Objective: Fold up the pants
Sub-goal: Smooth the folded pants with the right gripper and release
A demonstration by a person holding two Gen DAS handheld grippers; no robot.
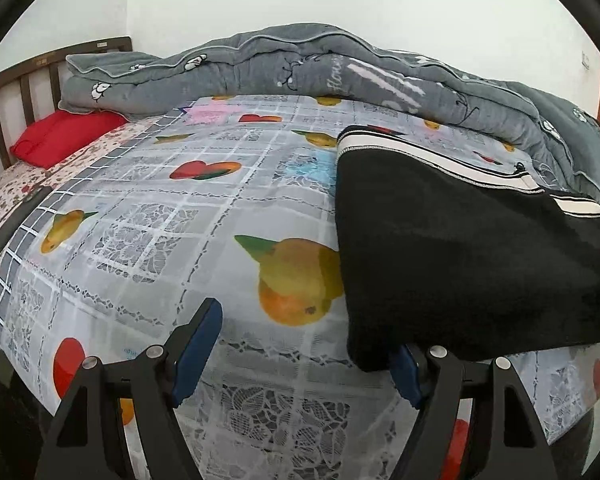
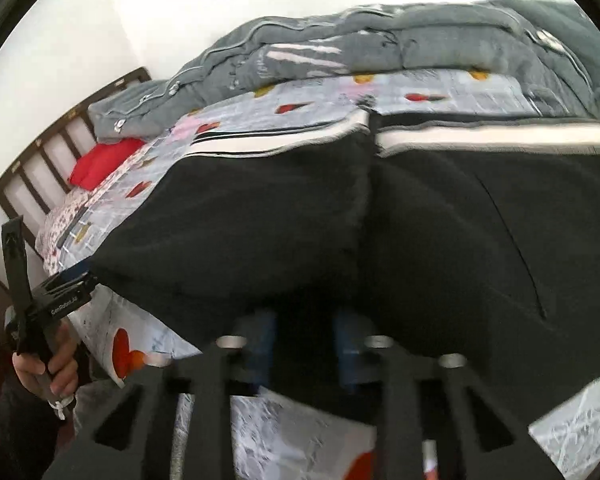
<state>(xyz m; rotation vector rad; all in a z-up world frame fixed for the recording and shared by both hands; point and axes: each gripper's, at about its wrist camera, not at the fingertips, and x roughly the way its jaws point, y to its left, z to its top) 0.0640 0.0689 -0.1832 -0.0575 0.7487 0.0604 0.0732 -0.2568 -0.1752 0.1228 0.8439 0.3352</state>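
Observation:
Black pants (image 1: 460,248) with a white striped waistband lie folded on the bed, at the right in the left wrist view and filling the middle of the right wrist view (image 2: 340,220). My left gripper (image 1: 304,344) is open at the pants' near left corner; its right finger is tucked under the cloth edge. My right gripper (image 2: 305,344) has its jaws a narrow gap apart at the pants' near edge, with black cloth over the tips; whether it grips is unclear. The left gripper also shows in the right wrist view (image 2: 60,292), held in a hand.
The bed sheet (image 1: 180,208) has a fruit and heart print. A grey quilt (image 1: 300,68) is heaped along the far side. A red pillow (image 1: 64,136) lies by the wooden headboard (image 1: 24,84). A dark flat object (image 1: 18,220) lies at the left.

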